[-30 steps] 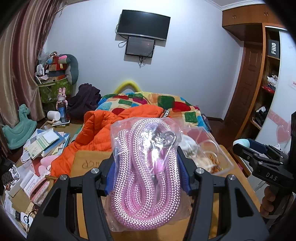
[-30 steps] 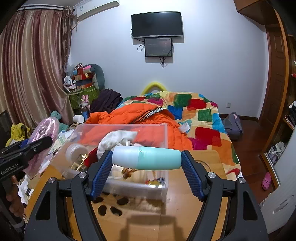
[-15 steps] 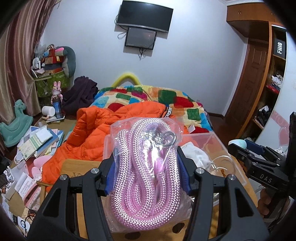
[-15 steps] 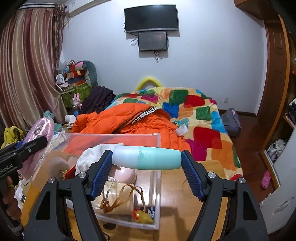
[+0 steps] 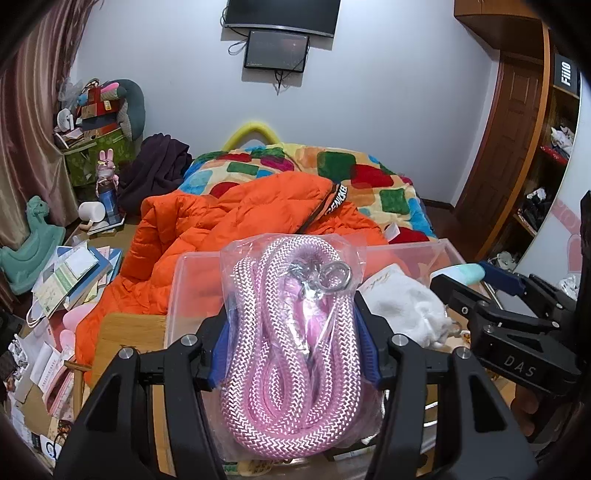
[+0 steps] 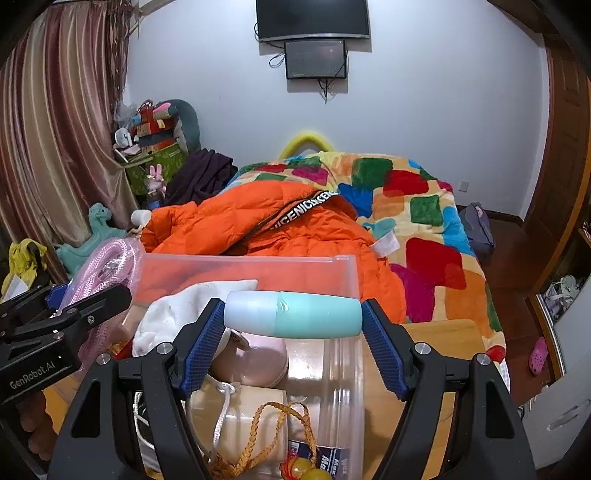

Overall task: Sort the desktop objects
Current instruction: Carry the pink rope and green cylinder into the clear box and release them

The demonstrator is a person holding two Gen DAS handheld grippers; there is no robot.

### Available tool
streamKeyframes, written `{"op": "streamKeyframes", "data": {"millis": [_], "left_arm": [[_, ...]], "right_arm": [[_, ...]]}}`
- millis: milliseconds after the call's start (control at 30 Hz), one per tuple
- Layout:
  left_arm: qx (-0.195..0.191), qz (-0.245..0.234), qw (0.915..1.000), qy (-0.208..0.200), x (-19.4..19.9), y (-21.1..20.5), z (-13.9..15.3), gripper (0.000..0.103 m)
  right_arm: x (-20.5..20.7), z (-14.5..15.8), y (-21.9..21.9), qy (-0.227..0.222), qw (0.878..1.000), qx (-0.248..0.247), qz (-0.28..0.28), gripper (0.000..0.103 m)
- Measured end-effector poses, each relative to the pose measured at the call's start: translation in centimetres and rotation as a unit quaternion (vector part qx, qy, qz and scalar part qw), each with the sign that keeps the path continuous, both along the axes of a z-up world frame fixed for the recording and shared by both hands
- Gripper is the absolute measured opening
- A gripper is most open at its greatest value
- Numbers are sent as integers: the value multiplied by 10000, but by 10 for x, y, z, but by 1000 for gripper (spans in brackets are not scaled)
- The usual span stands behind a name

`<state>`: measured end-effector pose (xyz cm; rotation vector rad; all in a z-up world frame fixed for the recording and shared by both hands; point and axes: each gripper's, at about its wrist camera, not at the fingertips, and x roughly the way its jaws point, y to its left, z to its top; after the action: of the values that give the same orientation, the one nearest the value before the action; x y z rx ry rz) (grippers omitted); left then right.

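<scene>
Hovering both loads over bin (image 6: 343, 269) | left gripper (image 5: 293, 345) fingers pinched bagged rope (image 5: 291, 332), long axis pointing away | right gripper (image 6: 293, 345) fingers pinched bottle (image 6: 295, 314) endwise, crosswise between them | bin lay just below and ahead of both.

A home bedroom: quilted bed (image 6: 417, 206), curtain (image 6: 55, 147), wall television (image 6: 312, 18).

The bagged pink rope (image 5: 291, 343) hides much of the clear bin (image 5: 192, 273) behind it.
</scene>
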<state>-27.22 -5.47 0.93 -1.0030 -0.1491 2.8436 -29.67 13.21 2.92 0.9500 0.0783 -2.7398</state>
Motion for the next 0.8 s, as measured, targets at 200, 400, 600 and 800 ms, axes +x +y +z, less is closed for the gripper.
{"op": "streamKeyframes", "data": {"millis": [200, 400, 600, 800], "left_arm": [[-150, -28, 9999, -10, -1, 4, 1, 57], [-153, -56, 9999, 45, 4, 1, 9, 70], [-331, -116, 9989, 299, 21, 7, 26, 81], [-324, -97, 9982, 500, 39, 7, 43, 85]], "right_arm": [[-1, 2, -7, 51, 9998, 128, 116, 71], [6, 9, -12, 178, 9994, 271, 144, 76], [20, 16, -10, 404, 9978, 522, 34, 80], [39, 27, -2, 530, 9971, 548, -20, 82]]}}
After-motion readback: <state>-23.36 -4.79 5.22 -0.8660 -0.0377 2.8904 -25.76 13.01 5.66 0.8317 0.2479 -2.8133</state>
